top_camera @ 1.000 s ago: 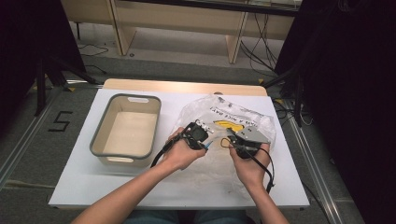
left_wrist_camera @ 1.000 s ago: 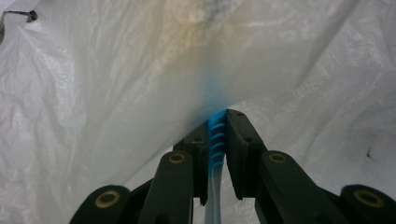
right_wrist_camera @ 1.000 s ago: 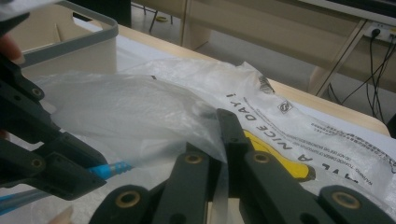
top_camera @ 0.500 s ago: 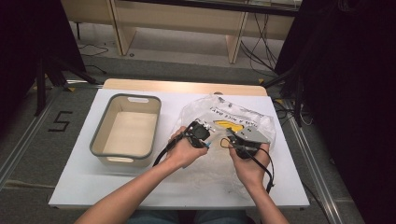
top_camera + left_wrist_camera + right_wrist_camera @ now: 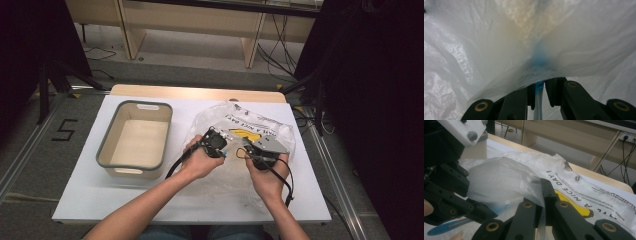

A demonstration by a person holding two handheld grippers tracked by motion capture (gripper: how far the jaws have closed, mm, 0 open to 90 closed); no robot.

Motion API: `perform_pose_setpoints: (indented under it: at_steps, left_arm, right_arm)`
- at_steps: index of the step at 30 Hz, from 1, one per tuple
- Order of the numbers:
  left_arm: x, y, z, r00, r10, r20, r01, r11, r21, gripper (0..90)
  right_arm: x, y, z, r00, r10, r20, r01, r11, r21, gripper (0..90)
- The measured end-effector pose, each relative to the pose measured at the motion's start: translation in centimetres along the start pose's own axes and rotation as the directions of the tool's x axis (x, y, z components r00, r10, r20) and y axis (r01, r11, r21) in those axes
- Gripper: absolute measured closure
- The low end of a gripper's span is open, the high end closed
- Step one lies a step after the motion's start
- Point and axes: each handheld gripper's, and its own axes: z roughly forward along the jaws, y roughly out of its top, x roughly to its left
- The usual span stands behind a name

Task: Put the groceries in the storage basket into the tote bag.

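Here, thin crinkly translucent plastic bag point(image 5: 250, 131) lies right of the rigid beige bin point(image 5: 134, 140). Left gripper point(image 5: 223, 150) clamps bag film plus a blue-handled thing point(image 5: 539, 87); right gripper point(image 5: 243, 151) pinches film too — bare white table point(image 5: 80, 200) near left.

We see the white table point(image 5: 80, 200) evenly lit from overhead, dark surroundings left and right, and the close-up bag point(image 5: 499, 50) soft, blown-out.

one plastic bag point(image 5: 260, 125), one bin point(image 5: 135, 142), two grippers point(image 5: 216, 142)
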Motion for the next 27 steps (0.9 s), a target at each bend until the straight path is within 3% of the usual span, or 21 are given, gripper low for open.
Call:
perform_pose_setpoints:
  at_steps: [13, 21, 27]
  left_arm:
    - [0.1, 0.2, 0.4, 0.9997, -0.017, -0.02, 0.016, 0.9986, -0.05, 79.1]
    - [0.1, 0.5, 1.1, 0.9982, -0.057, -0.019, 0.056, 0.998, -0.03, 79.1]
    - [0.0, 0.8, 1.4, 0.9974, -0.064, -0.034, 0.063, 0.9978, -0.022, 79.0]
  right_arm:
    - [0.0, 0.0, 0.0, 1.0, 0.0, -0.002, 0.0, 1.0, 0.0, 90.0]
    - [0.1, 0.0, 0.0, 1.0, -0.004, -0.003, 0.004, 1.0, -0.008, 90.0]
    - [0.1, 0.0, 0.0, 1.0, 0.0, -0.005, 0.0, 1.0, -0.005, 90.0]
